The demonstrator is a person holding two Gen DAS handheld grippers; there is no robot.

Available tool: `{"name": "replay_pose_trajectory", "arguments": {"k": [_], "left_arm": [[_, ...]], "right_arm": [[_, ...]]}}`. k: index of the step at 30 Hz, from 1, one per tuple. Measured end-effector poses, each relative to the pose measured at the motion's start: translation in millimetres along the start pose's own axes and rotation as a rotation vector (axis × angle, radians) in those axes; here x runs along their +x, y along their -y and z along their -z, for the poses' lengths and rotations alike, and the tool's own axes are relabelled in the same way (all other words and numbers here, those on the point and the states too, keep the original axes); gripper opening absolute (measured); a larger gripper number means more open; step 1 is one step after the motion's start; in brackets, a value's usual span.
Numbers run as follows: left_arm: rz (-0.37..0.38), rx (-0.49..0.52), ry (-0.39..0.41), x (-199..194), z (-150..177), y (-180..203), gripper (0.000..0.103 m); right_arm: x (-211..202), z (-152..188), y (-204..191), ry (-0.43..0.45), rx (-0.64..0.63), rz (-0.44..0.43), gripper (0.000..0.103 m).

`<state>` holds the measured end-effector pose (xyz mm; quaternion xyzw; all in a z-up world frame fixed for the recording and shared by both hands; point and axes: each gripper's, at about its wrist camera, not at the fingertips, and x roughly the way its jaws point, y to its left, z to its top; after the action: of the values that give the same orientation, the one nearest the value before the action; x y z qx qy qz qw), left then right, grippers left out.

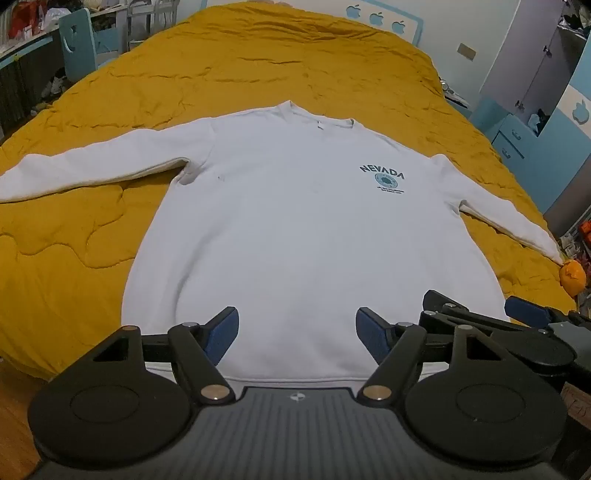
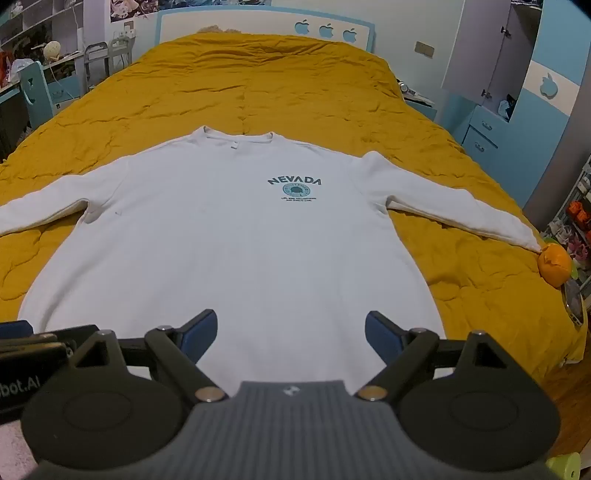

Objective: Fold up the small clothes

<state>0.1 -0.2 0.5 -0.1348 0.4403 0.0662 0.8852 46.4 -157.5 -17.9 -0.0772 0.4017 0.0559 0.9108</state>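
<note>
A white long-sleeved sweatshirt (image 1: 295, 229) with a teal NEVADA print (image 1: 384, 177) lies flat and face up on the mustard bedspread (image 1: 258, 62), sleeves spread to both sides, hem toward me. It also shows in the right wrist view (image 2: 236, 236). My left gripper (image 1: 297, 334) is open and empty, above the hem. My right gripper (image 2: 291, 334) is open and empty, above the hem further right. The right gripper also shows at the right of the left wrist view (image 1: 480, 314).
An orange ball-like object (image 2: 554, 264) sits at the right sleeve's cuff by the bed's right edge. A blue and white wardrobe and drawers (image 2: 491, 122) stand to the right. A blue chair (image 1: 79, 48) and cluttered shelves stand left. A headboard (image 2: 266, 26) is at the far end.
</note>
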Motion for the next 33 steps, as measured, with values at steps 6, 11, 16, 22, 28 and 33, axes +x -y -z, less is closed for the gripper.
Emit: {"name": "replay_pose_trajectory", "arguments": {"k": [6,11,16,22,28,33], "left_arm": [[0.006,-0.005,-0.002,-0.1,1.4,1.8,0.085],[0.008,-0.010,-0.013,1.1,2.1,1.6,0.085],[0.010,-0.016,-0.023,4.7,0.2,-1.0,0.085],[0.010,-0.015,-0.024,5.9,-0.2,-2.0,0.085],[0.011,-0.010,-0.014,5.2,0.4,-1.0,0.085],[0.009,-0.009,-0.016,5.8,0.2,0.0,0.084]], "right_arm": [[0.2,-0.5,-0.1,0.003,0.002,-0.001,0.083],[2.7,3.4,-0.7,-0.002,-0.001,0.004,0.083],[3.2,-1.2,0.2,-0.011,-0.003,0.002,0.083],[3.5,-1.7,0.2,-0.013,-0.002,0.003,0.083],[1.4,-3.0,-1.0,-0.005,-0.001,0.008,0.083],[1.5,-1.8,-2.1,-0.009,-0.001,0.007,0.083]]}}
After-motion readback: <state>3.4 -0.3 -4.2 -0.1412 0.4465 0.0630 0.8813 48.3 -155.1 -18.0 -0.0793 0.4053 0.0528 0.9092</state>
